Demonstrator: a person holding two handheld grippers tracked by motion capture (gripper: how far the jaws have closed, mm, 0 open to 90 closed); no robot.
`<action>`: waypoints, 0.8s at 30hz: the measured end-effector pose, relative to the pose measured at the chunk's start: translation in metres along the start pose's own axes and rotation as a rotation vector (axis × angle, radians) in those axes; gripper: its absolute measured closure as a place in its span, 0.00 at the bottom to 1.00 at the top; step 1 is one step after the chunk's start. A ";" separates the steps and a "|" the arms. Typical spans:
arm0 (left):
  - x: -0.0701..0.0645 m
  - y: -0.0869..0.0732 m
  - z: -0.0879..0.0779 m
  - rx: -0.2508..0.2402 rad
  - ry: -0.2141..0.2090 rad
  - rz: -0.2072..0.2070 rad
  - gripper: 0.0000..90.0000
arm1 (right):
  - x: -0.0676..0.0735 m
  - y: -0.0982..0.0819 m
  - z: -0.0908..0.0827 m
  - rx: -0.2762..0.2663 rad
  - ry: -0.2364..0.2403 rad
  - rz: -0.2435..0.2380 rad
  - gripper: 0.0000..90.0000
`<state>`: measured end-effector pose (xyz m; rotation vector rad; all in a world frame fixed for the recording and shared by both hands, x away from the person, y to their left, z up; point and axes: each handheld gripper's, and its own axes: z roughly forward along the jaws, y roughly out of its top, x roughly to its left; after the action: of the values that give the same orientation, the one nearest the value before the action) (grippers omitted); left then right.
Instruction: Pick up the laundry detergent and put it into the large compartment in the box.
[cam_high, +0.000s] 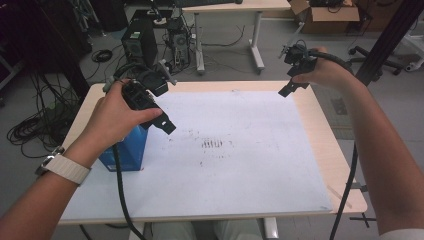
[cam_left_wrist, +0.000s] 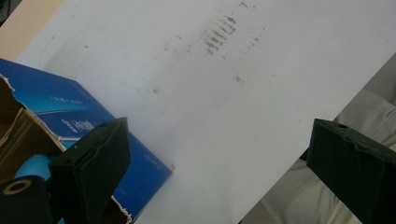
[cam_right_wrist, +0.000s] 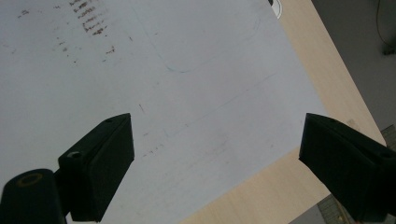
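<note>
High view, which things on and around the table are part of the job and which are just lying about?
Part of the job:
blue box, top torn open
left gripper, open above it
right gripper, open

Lying about:
white sheet with smudges
cardboard box
computer tower

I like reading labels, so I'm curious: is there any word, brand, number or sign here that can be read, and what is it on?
Blue box: pale print on its side, too small and blurred to read.
White sheet on the table: dark smudged marks near the middle, not legible as letters or numbers.
Cardboard box on the floor at the back: no lettering can be made out.
No text here can be quoted.
</note>
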<state>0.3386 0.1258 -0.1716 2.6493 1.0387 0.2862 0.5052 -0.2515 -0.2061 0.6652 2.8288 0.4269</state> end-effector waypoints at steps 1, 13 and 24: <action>-0.001 0.000 0.000 0.001 -0.006 0.005 0.08 | 0.000 0.000 0.000 0.002 0.001 0.000 0.11; -0.007 0.003 -0.001 -0.003 -0.006 0.027 0.08 | 0.002 -0.002 -0.004 -0.001 -0.008 0.008 0.11; -0.008 0.002 -0.002 -0.003 -0.008 0.028 0.09 | 0.004 0.000 -0.004 -0.001 -0.004 0.002 0.11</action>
<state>0.3336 0.1196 -0.1700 2.6619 0.9981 0.2828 0.5003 -0.2503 -0.2033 0.6681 2.8243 0.4263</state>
